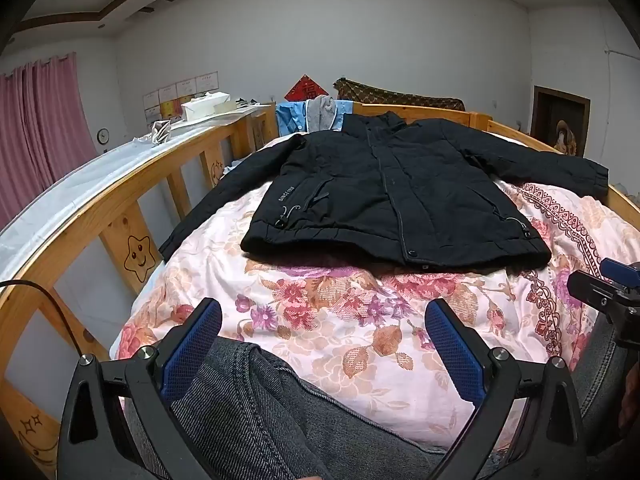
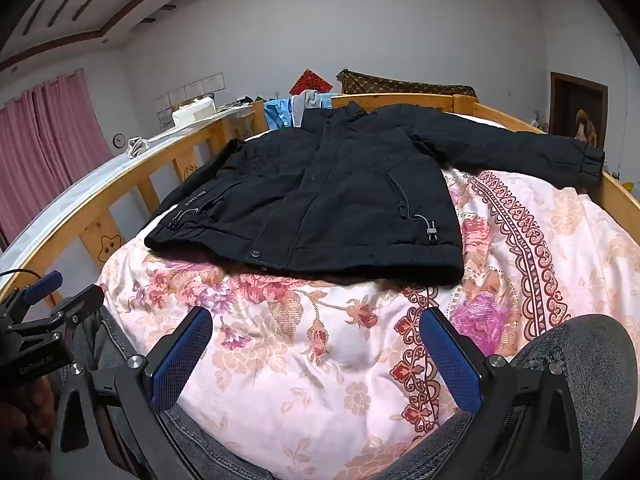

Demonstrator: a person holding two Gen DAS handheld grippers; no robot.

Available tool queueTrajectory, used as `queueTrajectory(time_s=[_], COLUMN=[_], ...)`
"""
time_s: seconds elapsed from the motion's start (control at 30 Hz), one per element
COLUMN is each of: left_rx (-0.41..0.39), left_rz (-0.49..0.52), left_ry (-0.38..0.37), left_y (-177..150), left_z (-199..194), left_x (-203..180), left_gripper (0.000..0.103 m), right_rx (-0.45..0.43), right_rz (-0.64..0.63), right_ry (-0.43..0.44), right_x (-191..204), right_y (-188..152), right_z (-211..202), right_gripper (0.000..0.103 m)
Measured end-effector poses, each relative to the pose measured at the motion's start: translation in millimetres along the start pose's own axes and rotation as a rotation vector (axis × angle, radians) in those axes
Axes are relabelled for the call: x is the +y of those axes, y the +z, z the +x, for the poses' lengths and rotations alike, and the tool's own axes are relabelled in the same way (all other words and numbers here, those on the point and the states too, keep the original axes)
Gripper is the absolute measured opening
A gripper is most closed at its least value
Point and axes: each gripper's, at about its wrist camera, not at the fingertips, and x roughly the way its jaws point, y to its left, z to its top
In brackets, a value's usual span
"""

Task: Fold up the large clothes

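Observation:
A black padded jacket [image 1: 384,196] lies front up on the floral quilt [image 1: 340,320], both sleeves spread out to the sides, hem toward me. It also shows in the right wrist view [image 2: 316,200]. My left gripper [image 1: 324,320] is open and empty, held low over the quilt well short of the hem, above a knee in grey jeans [image 1: 256,412]. My right gripper [image 2: 316,332] is open and empty, also short of the hem. Each gripper shows at the edge of the other's view: the right one [image 1: 608,284], the left one [image 2: 52,300].
Wooden bed rails [image 1: 132,184] run along the left side, the head and the right side [image 2: 624,200]. Blue and grey clothes [image 1: 316,116] hang over the headboard. A white shelf [image 1: 120,160] with a box lies beyond the left rail. Pink curtains hang at left.

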Motion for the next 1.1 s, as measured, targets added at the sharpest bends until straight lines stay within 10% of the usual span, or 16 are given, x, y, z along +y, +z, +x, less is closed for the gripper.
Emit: queueTrajectory(time_s=[1.1], left_rx=[0.002], left_rz=[0.001], left_ry=[0.002], left_y=[0.0], left_z=[0.0], left_x=[-0.1], left_gripper=[0.1], right_rx=[0.0], right_rz=[0.01], right_ry=[0.008], right_x=[-0.2], right_y=[-0.3], right_z=[1.3], right_gripper=[0.103])
